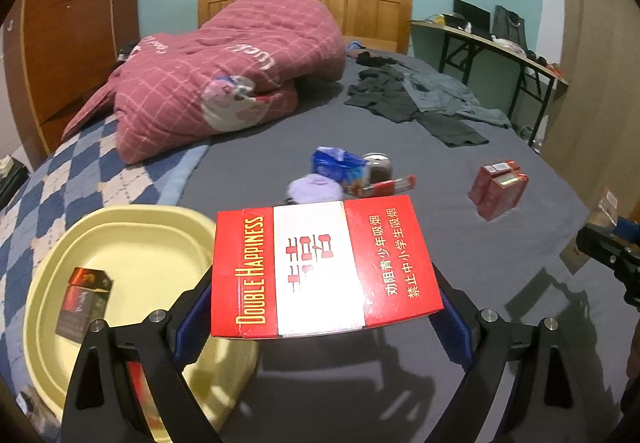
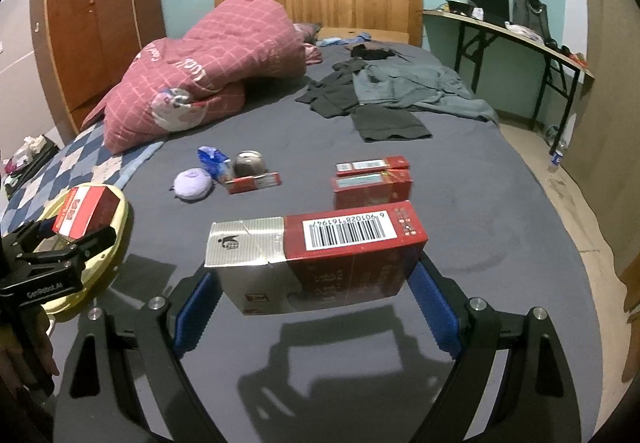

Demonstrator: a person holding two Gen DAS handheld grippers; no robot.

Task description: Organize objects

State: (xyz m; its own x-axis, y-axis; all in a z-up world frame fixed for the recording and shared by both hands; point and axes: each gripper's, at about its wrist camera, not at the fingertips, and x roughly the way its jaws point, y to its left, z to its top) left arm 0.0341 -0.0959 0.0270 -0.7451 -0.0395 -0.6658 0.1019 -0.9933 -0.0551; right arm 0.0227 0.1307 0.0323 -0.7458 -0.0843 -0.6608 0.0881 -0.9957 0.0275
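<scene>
My left gripper (image 1: 324, 307) is shut on a red and white Double Happiness pack (image 1: 324, 267) and holds it at the right rim of a yellow basin (image 1: 152, 243). The basin holds a dark cigarette pack (image 1: 84, 299). My right gripper (image 2: 316, 283) is shut on a red and silver pack with a barcode (image 2: 320, 243), held above the grey bed sheet. Two red packs (image 2: 372, 183) lie just beyond it; they also show in the left wrist view (image 1: 498, 189). The left gripper and its pack show in the right wrist view (image 2: 86, 215) over the basin (image 2: 120, 239).
A purple pouch (image 2: 194, 183), a blue packet (image 2: 214, 161), a metal tin (image 2: 250, 163) and a long red box (image 2: 254, 182) lie mid-bed. A pink quilt (image 2: 200, 71) and dark clothes (image 2: 384, 95) lie further back. A desk (image 2: 512, 31) stands at the right.
</scene>
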